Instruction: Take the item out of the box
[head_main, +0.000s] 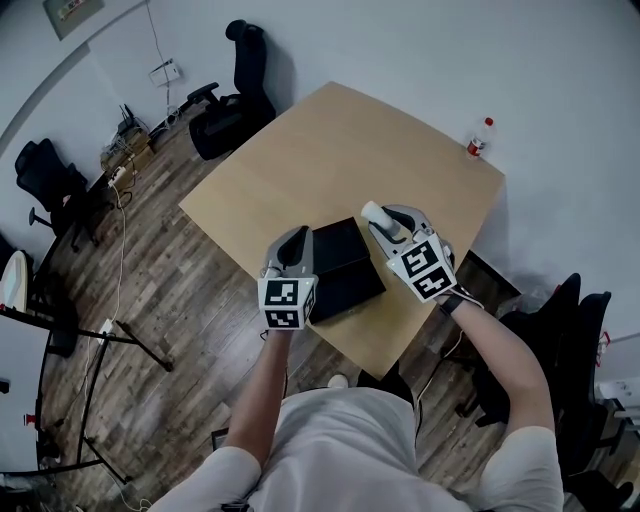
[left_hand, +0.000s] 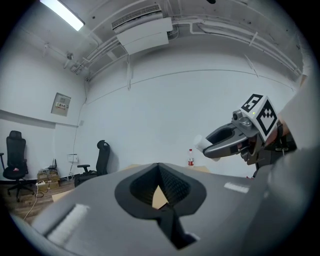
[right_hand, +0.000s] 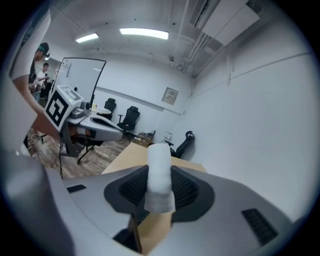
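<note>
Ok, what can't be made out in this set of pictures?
- Black box interior: in the head view it is too dark and partly covered by the left gripper; neither gripper view shows the box.
- White item held in the right gripper: its lower end is hidden behind the jaws in the right gripper view, and what it is stays unclear.
- Bottle label: too small to read in the head view.

black box (head_main: 345, 255) — near corner hidden behind the left gripper (head_main: 296, 243)
</note>
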